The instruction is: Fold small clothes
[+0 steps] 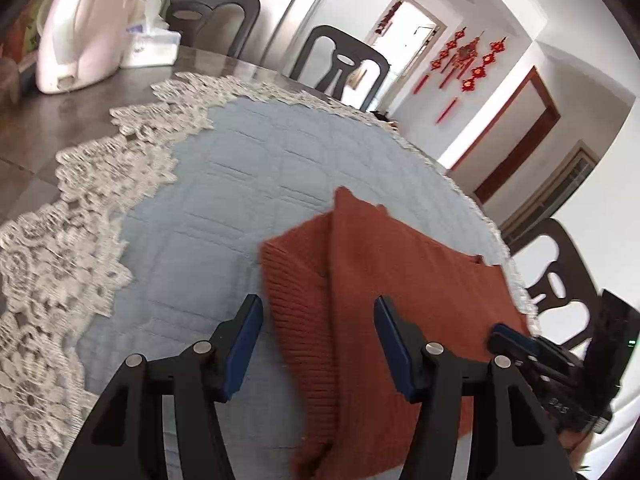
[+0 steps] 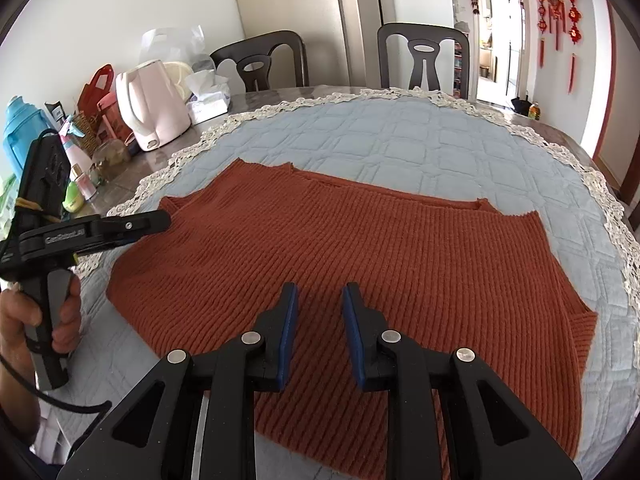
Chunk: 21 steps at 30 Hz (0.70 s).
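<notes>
- Rust knit sweater (image 2: 340, 248) lies flat mid-table on the blue quilted cloth (image 2: 400, 140), lace trim (image 1: 80, 184) around it.
- Left gripper (image 1: 318, 344): jaws apart, nothing clamped, over the sweater's edge.
- Right gripper (image 2: 319, 320): narrow gap, nothing between, above the knit.
- Far-left table corner: pink kettle (image 2: 154, 108), tissue box (image 2: 208, 100), bottles (image 2: 24, 132).
- Chairs (image 2: 424, 60) along the far edge.

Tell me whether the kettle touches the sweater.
Apart. In the right wrist view, the kettle stands on bare table, with lace edging between it and the sweater.
</notes>
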Available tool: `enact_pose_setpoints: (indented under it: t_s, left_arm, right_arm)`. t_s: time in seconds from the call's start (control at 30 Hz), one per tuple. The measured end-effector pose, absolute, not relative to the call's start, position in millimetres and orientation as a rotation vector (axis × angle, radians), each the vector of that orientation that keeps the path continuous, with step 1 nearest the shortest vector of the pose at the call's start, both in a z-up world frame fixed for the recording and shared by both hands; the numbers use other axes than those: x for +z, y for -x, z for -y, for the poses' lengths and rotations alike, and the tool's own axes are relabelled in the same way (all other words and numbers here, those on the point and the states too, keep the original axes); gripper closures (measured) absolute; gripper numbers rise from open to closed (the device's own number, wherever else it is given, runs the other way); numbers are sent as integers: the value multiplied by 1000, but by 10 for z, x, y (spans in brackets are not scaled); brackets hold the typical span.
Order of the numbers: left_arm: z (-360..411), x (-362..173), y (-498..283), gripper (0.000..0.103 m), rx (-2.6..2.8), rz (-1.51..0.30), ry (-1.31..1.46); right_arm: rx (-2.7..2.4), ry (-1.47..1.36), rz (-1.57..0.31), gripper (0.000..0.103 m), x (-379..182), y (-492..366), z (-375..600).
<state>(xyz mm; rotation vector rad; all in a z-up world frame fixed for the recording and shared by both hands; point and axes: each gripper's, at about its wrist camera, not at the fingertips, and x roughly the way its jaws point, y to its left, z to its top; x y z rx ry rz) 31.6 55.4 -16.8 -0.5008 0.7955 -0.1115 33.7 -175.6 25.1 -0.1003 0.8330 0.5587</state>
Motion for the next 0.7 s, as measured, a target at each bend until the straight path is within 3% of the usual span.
enact_pose_setpoints:
  t_s: [0.5,0.53,0.7]
  left_arm:
    - [-306,-175,-281,43,-214,-795,503]
    - [-281,-167,-272,45,-211,-795,490]
    - [-313,-171,-276,75,-182,-808,459]
  right_arm:
    - [572,117,-832,79,226,-380,1720]
    - [577,120,-831,79,228,-349,1734]
    - [572,92,-830,79,250,-207,1919]
